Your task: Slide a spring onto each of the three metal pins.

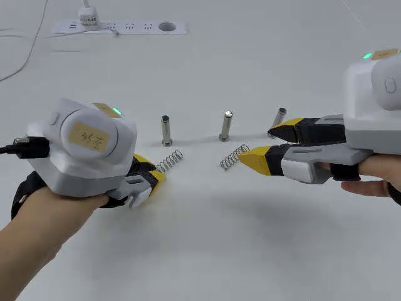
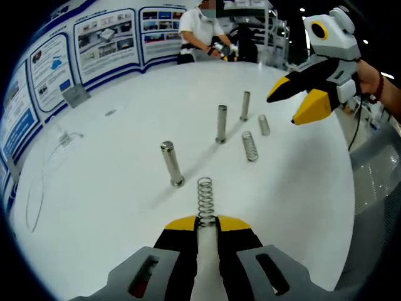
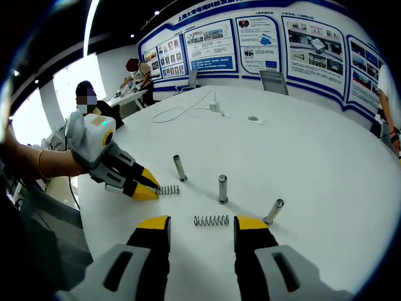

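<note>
Light: bright, even light is falling from overhead onto the white table (image 1: 207, 251).
Shadows: faint, soft ones are lying beside the pins (image 1: 166, 130).
Distortion: both gripper views are bending at the edges.
Glare: a ceiling strip (image 3: 94, 19) is blowing out white.

Three pins stand in a row on the table (image 1: 200, 244): left pin (image 1: 166, 130), middle pin (image 1: 226, 125), right pin (image 1: 279, 117). One spring (image 1: 170, 160) lies before the left pin, its near end between the left gripper's (image 1: 153, 175) jaws. Another spring (image 1: 234, 157) lies before the middle pin, beside the right gripper (image 1: 255, 143).
</note>
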